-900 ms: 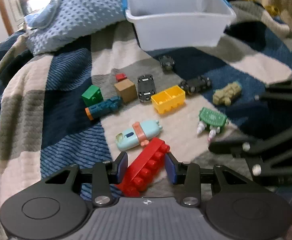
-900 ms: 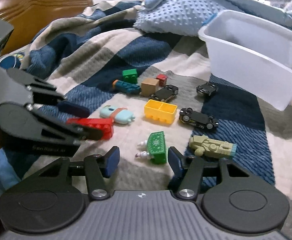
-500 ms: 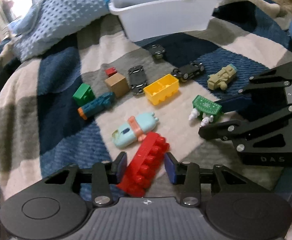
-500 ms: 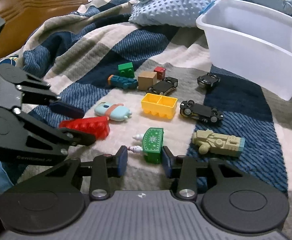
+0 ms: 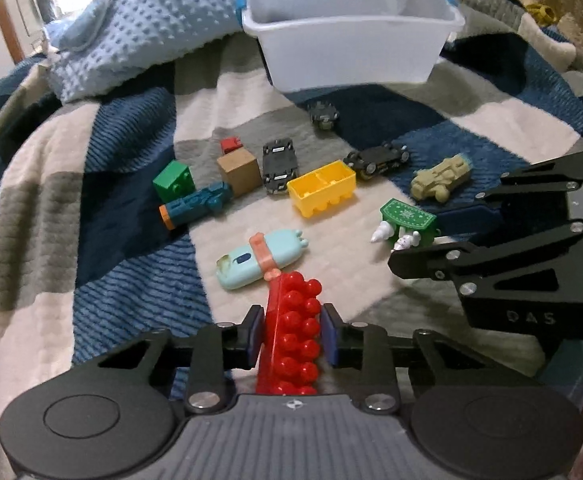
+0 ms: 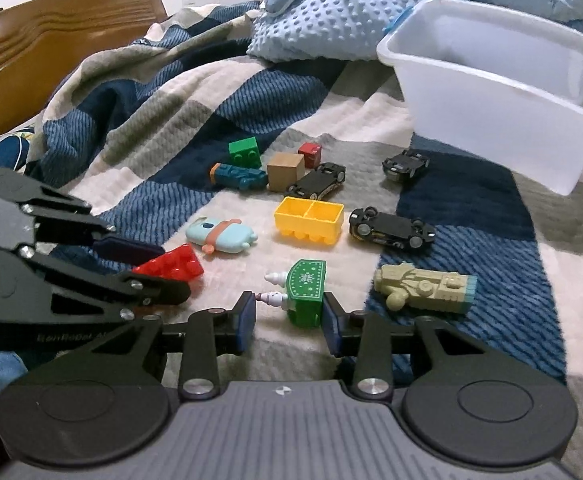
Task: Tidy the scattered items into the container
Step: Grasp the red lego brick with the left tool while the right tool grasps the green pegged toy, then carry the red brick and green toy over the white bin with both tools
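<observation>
My left gripper (image 5: 290, 334) is shut on a red studded brick (image 5: 291, 332), held just above the blanket; it also shows in the right wrist view (image 6: 169, 266). My right gripper (image 6: 289, 316) is part open around a green toy with white legs (image 6: 305, 292), the right pad touching it and the left pad a little apart. That toy also shows in the left wrist view (image 5: 405, 220). The white plastic bin (image 5: 347, 52) stands at the far end, with nothing visible inside.
On the striped blanket lie a light-blue toy (image 5: 259, 258), a yellow block (image 5: 323, 192), a khaki vehicle (image 6: 423, 288), three dark toy cars (image 6: 391, 228), a teal toy (image 5: 195, 210), green, brown and red blocks (image 5: 239, 170). A dotted blue blanket (image 5: 143, 28) lies behind.
My left gripper has closed on the red brick and turned it straight between the pads. My right gripper has moved forward and narrowed around the green toy.
</observation>
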`<state>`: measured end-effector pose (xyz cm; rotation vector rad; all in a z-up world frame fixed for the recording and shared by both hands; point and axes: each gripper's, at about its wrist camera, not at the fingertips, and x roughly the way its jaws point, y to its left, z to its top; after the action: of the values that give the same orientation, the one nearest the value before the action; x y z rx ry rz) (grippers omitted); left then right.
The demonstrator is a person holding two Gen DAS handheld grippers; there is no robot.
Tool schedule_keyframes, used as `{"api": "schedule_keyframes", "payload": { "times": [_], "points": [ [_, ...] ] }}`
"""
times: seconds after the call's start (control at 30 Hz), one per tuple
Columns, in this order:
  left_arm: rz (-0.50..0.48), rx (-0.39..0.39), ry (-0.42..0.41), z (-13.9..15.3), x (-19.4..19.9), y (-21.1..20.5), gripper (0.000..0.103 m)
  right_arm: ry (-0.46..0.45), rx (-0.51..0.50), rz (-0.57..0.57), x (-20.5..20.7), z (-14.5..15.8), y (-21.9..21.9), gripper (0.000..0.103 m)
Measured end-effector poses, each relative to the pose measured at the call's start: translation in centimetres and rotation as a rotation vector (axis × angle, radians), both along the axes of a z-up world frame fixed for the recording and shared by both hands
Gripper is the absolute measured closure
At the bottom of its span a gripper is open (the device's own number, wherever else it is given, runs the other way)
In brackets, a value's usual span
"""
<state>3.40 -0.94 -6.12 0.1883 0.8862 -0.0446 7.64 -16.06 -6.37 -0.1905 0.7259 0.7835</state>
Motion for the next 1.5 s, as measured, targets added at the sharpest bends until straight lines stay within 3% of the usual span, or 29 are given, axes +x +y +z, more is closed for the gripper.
{"api": "schedule_keyframes", "payload": {
  "times": [0.33, 0.67, 1.07, 1.3, 1.5],
  "points": [
    [-0.011, -0.008, -0.044, 3.1, -0.9, -2.5, 0.069, -0.073, -0.018, 0.002, -0.9, 2.4, -1.9, 0.064],
    [-0.019, 0.031, -0.079, 5.9, 1.4, -4.9, 0.069, -0.057, -0.051, -0.077, 1.6, 5.3, -4.3, 0.064],
    [-0.026, 0.024, -0.165, 11.2, 8.3, -6.3, 0.069, -0.188, -0.092, -0.07, 5.7, 10.2, -5.1, 0.064],
    [-0.028, 0.059, -0.24, 15.3, 13.9, -6.8, 0.069, -0.286, -0.063, -0.134, 10.4, 13.8, -5.4, 0.064],
    [-0.025, 0.046, -0.268, 16.3, 18.9, -6.9, 0.069, -0.306, -0.062, -0.174, 14.6, 14.6, -4.8, 0.064]
  ]
}}
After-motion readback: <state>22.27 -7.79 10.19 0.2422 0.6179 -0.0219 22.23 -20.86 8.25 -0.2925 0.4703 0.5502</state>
